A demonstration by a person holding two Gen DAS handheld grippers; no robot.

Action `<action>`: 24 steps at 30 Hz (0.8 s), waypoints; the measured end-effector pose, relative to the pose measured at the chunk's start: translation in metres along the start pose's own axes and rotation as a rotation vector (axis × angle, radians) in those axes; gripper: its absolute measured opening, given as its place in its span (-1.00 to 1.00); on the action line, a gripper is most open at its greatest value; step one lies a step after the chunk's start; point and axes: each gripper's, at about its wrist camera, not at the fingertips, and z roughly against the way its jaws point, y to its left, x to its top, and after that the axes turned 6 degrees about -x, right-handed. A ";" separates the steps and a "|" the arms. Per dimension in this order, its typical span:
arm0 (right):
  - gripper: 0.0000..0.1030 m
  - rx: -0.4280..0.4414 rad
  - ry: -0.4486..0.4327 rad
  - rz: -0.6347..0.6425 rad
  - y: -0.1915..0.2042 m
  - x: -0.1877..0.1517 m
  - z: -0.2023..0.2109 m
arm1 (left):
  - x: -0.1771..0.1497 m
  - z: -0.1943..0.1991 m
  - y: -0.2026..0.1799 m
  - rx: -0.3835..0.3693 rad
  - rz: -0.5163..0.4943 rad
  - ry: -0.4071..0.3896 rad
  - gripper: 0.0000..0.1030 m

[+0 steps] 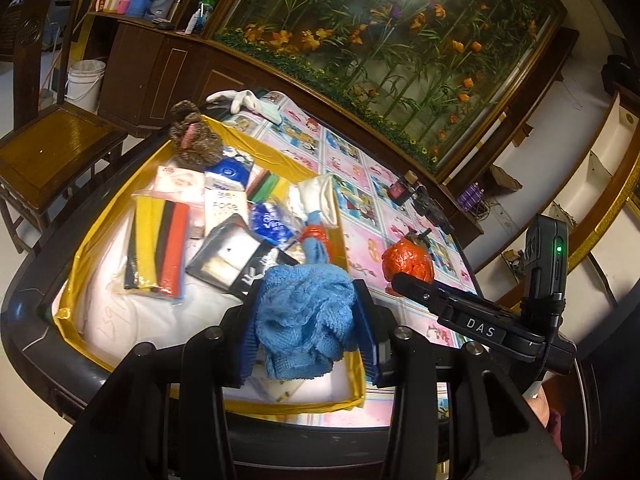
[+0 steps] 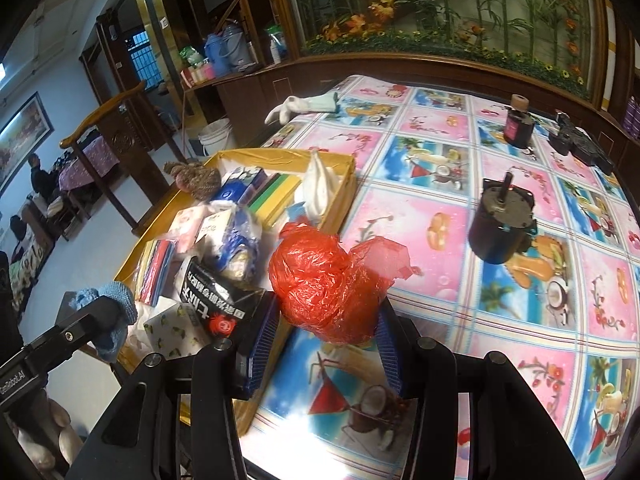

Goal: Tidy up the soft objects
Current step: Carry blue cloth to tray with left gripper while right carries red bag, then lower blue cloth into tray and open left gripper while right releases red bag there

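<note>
Cartoon-printed oilcloth [image 2: 500,248] in pink and blue squares covers the table, with a dark wood cabinet and a flower mural behind it.

A blue knitted cloth [image 1: 304,320] is bunched between the ribbed blue pads of the left gripper [image 1: 306,328], whose fingers are closed onto it from both sides; it hangs over the near end of the yellow-lined box [image 1: 280,152]. The right gripper [image 2: 326,316] is clamped on a crumpled red plastic bag [image 2: 324,284], held just beside the box's right wall, above the oilcloth.

Inside the box, beyond the blue cloth, lie a black packet with white lettering [image 1: 236,260], a clear sleeve of yellow, black and red felt sheets [image 1: 158,244], pink tissue packs [image 1: 180,184], a white pack marked "Face" [image 1: 226,208], blue-and-white tissue packs [image 1: 272,224] and a strip of coloured sheets [image 1: 268,188]. A white cloth [image 1: 322,196] is draped over the box's right wall, and a brown woolly ball [image 1: 194,136] sits on its far corner.

Past the box's far end, a white glove [image 2: 304,106] lies at the table edge. Well to the right of the box stand a black cylindrical motor [image 2: 500,224], a small dark bottle [image 2: 518,126] and black gear [image 2: 580,144] near the far edge.
</note>
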 end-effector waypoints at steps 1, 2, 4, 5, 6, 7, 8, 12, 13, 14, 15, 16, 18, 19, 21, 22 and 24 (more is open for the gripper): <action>-0.10 0.001 0.001 0.004 0.002 0.001 -0.002 | 0.000 0.001 0.003 0.006 0.004 -0.002 -0.23; -0.10 0.004 0.002 0.006 0.004 0.002 -0.004 | 0.000 0.002 0.006 0.012 0.008 -0.003 -0.23; -0.10 0.010 0.004 0.004 0.004 0.003 -0.007 | 0.002 0.003 0.012 0.024 0.018 -0.004 -0.23; -0.10 0.011 0.001 -0.001 0.004 0.004 -0.007 | 0.002 0.004 0.015 0.029 0.022 -0.005 -0.23; -0.10 0.013 -0.001 -0.005 0.003 0.005 -0.009 | 0.002 0.006 0.018 0.036 0.025 -0.007 -0.23; -0.10 0.015 -0.002 -0.010 0.003 0.006 -0.010 | 0.002 0.007 0.020 0.044 0.024 -0.009 -0.23; -0.10 0.019 -0.003 -0.014 0.003 0.006 -0.011 | 0.002 0.007 0.023 0.056 0.024 -0.012 -0.23; -0.10 0.030 0.015 -0.003 0.011 0.005 -0.020 | 0.003 0.005 0.034 0.080 0.037 0.000 -0.23; -0.10 0.035 0.018 0.002 0.014 0.005 -0.022 | 0.003 0.004 0.036 0.087 0.040 0.002 -0.23; -0.10 0.040 0.019 0.008 0.017 0.006 -0.024 | 0.004 0.003 0.037 0.093 0.042 0.004 -0.23; -0.10 0.041 0.019 0.012 0.020 0.007 -0.026 | 0.005 0.001 0.039 0.099 0.041 0.011 -0.23; -0.10 0.041 0.019 0.015 0.022 0.010 -0.028 | 0.006 0.000 0.039 0.106 0.037 0.021 -0.23; -0.10 0.043 0.011 0.020 0.029 0.020 -0.034 | 0.006 -0.004 0.039 0.128 0.020 0.039 -0.23; -0.10 0.041 0.003 0.026 0.033 0.027 -0.038 | 0.004 -0.006 0.037 0.147 0.001 0.052 -0.23; -0.10 0.033 -0.005 0.035 0.041 0.040 -0.048 | 0.001 -0.013 0.033 0.187 -0.042 0.083 -0.18; -0.10 0.032 -0.004 0.041 0.046 0.048 -0.056 | 0.000 -0.016 0.031 0.205 -0.060 0.096 -0.15; -0.09 0.021 0.001 0.055 0.055 0.059 -0.070 | -0.001 -0.020 0.029 0.243 -0.081 0.108 -0.03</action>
